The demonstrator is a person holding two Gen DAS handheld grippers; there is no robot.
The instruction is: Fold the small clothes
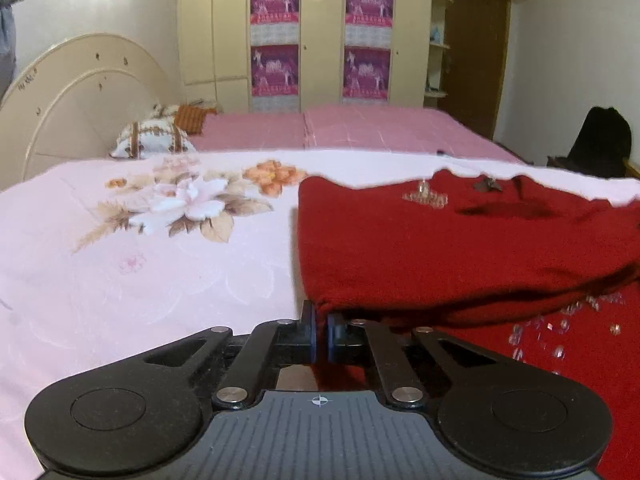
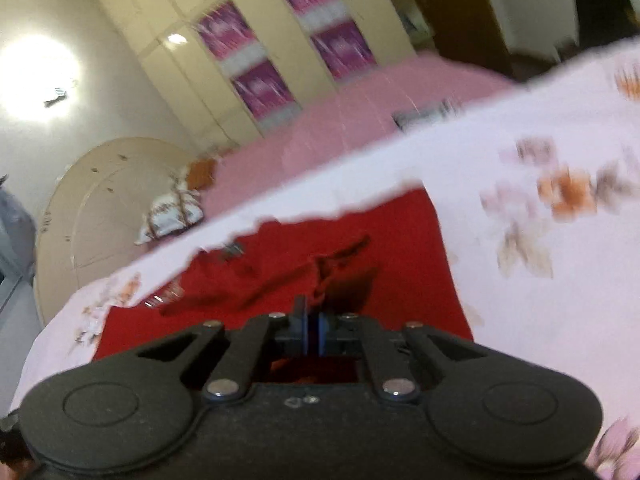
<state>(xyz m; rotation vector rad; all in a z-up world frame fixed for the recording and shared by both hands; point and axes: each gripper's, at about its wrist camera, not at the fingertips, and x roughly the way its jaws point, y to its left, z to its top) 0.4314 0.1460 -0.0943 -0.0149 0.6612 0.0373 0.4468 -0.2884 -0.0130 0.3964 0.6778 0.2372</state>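
Red knitted garment (image 1: 460, 248) with clear sequins sewn on lies spread over my pale pink floral bedsheet (image 1: 160, 272), towards the sheet's far edge, with bare floral sheet showing on either side of it. One layer of the garment is folded over another, and its left fold edge runs straight back from my left gripper (image 1: 321, 330). That gripper's jaws are together, clamped on the near left corner of the red fabric, which bunches up between the blue pads. In the right wrist view, which is blurred and rolled sideways, my right gripper (image 2: 312, 334) also has its jaws together, pinching a raised ridge of the same garment (image 2: 400, 240) near its near edge; a creased fold rises just ahead of the tips. Beyond the sheet's far edge I see a second bed with a darker pink cover (image 1: 360, 128), patterned pillows (image 1: 152, 140) and a cream wardrobe with purple panels (image 1: 276, 36).
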